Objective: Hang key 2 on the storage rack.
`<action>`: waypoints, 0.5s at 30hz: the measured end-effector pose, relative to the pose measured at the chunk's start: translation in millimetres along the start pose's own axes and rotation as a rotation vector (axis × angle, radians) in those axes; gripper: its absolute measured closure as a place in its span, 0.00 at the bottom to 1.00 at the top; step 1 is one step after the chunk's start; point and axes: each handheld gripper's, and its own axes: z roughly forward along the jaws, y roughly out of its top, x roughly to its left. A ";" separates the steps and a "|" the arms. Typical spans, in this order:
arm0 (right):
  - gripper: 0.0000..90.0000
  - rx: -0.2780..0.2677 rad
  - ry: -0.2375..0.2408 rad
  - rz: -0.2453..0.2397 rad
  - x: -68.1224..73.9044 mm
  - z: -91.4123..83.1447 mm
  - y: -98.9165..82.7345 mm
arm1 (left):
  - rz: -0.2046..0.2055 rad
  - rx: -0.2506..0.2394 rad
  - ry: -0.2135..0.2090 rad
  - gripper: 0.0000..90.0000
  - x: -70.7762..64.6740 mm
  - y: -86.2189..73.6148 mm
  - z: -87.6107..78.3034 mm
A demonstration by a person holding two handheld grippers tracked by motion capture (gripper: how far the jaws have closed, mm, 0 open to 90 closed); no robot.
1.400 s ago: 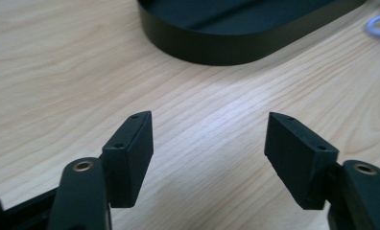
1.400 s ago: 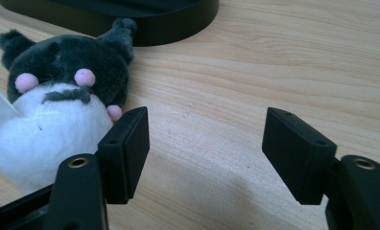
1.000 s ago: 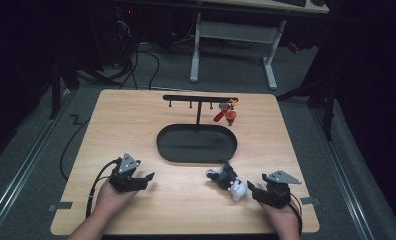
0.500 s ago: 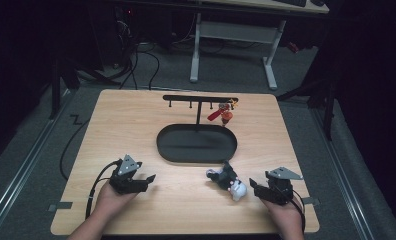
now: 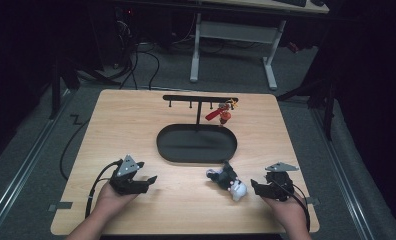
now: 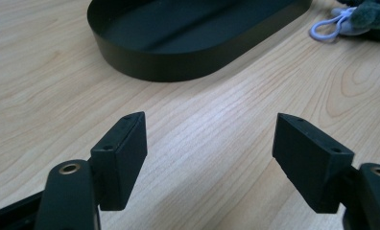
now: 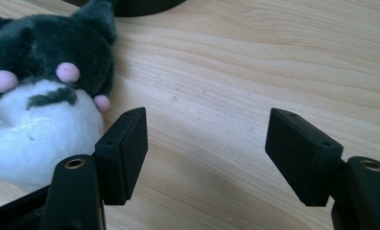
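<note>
table: light wood, and your two hands come in from its near edge, well apart from each other.
left gripper: you hold it low over the near left of the table, pointed toward the middle; in its own view the jaws stand wide apart with bare wood between them, nothing held.
right gripper: you hold it at the near right, pointed left toward the toy; its jaws are spread wide too, with nothing between them.
plush toy: it lies on the table just in front of the tray's near rim and just beside your right gripper, not touching it as far as the high view tells.
toy, from the right gripper view: here you see what the high view blurs: a dark grey head with ears, a white belly, small pink spots, lying just left of the left jaw.
toy, from the left gripper view: you see just its grey end and a pale looped cord at the top right.
tray: black, oval, shallow, at the table's middle; its inside looks bare.
rack: a black t-shaped bar stands at the tray's far side, seen from above.
red charm: it hangs from the bar's right end; detail too small to tell.
</note>
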 end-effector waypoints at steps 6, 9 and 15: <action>0.35 0.055 0.009 -0.004 -8.0 -1.5 4.0 | 0.029 0.023 -0.004 0.31 -5.0 -1.6 0.4; 0.35 0.073 0.039 0.009 -11.5 -3.3 6.5 | 0.026 0.021 -0.006 0.31 -5.9 -3.7 -3.2; 0.35 0.115 0.069 -0.011 -11.0 -8.4 14.7 | 0.009 0.021 -0.003 0.31 -4.4 -2.9 -2.4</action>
